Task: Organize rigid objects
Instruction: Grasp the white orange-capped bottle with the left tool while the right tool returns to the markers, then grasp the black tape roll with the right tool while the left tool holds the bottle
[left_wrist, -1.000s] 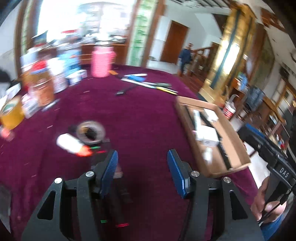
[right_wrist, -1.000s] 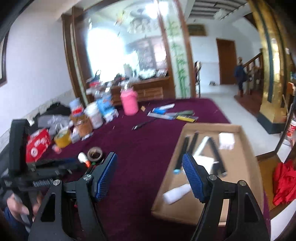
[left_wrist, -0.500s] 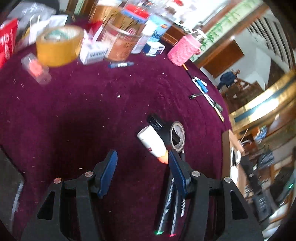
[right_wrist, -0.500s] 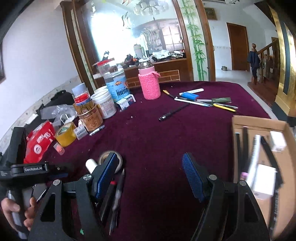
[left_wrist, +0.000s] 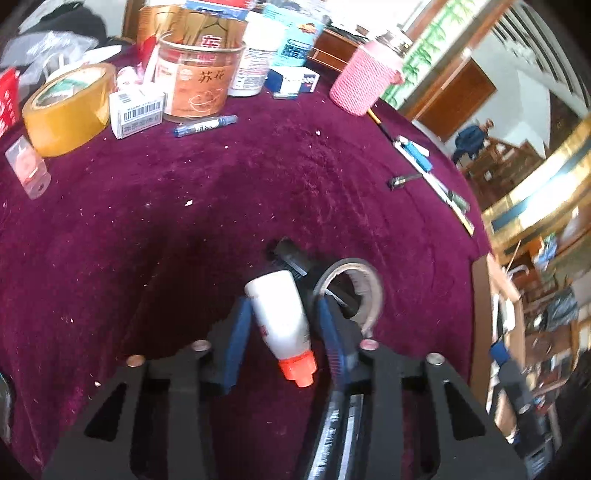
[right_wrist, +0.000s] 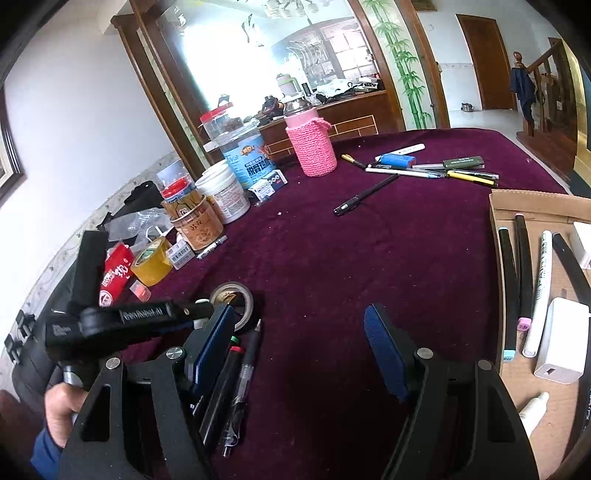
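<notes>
Left wrist view showed the small white glue bottle (left_wrist: 280, 314) with an orange cap (left_wrist: 298, 369) lying on the maroon tablecloth (left_wrist: 147, 229), its flat base toward twelve o'clock and its cap toward six, between the blue pads of the left gripper (left_wrist: 282, 332). The jaws had just been closing, and the pads stood against or very near the bottle's flanks; whether they pressed firmly could not be told, though it looked like a grip on the mid-body. The bottle appeared light, a smooth and probably slick plastic that might dent a little under force, so the widest part of the body, well above the tapering neck, seemed the safest hold; a pinch nearer the cap could squirt it out. Just at two o'clock from the bottle sat a dark roll of tape (left_wrist: 351, 291), touching or nearly touching the right-hand pad, with a black clip-like object (left_wrist: 291, 258) behind it. The gripper pointed steeply down at the cloth. In the right wrist view the right gripper (right_wrist: 299, 347) hung with its jaws wide apart and nothing between them, angled gently down over bare cloth, pens (right_wrist: 236, 376) lying under its left finger, the cardboard box (right_wrist: 532, 206) at three o'clock already holding markers and a white charger (right_wrist: 561, 339).
</notes>
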